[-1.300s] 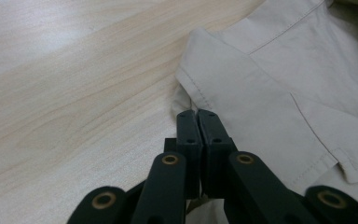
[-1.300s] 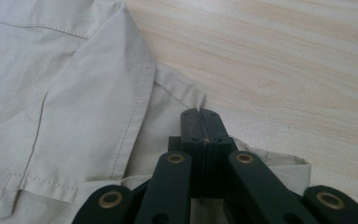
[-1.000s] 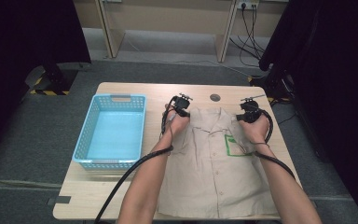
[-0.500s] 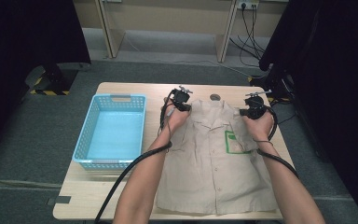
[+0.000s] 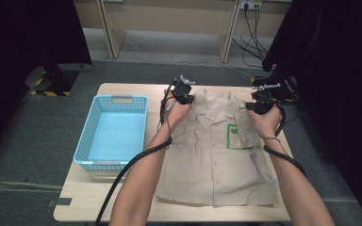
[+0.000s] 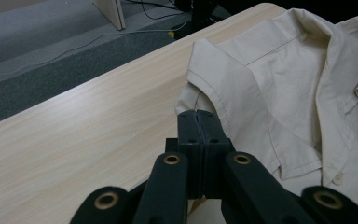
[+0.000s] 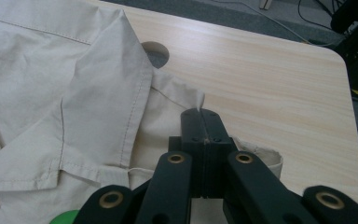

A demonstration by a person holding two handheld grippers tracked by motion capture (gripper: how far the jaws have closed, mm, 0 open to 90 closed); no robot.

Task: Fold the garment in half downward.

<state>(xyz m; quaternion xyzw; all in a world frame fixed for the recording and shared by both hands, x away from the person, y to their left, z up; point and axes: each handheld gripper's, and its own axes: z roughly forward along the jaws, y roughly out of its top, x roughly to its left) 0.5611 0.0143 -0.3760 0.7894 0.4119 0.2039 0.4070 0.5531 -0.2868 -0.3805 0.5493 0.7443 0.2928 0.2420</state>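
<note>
A beige short-sleeved shirt (image 5: 217, 150) with a green chest patch (image 5: 235, 136) lies flat, front up, on the wooden table (image 5: 122, 188), collar toward the far edge. My left gripper (image 5: 185, 94) is shut on the shirt's shoulder (image 6: 200, 100) beside the collar; cloth shows at the tips of the closed jaws. My right gripper (image 5: 259, 104) is shut on the other shoulder (image 7: 186, 95), a fold of fabric pinched between its jaws near the sleeve (image 7: 261, 156).
A light blue plastic basket (image 5: 113, 132) stands on the table's left part. A round cable hole (image 7: 156, 52) sits in the tabletop near the collar. Cables trail from both grippers along the person's forearms. Grey carpet and desk legs lie beyond the far edge.
Both hands have moved toward the far edge of the table, carrying the shirt's shoulders with them. The grippers stay shut on the fabric.
</note>
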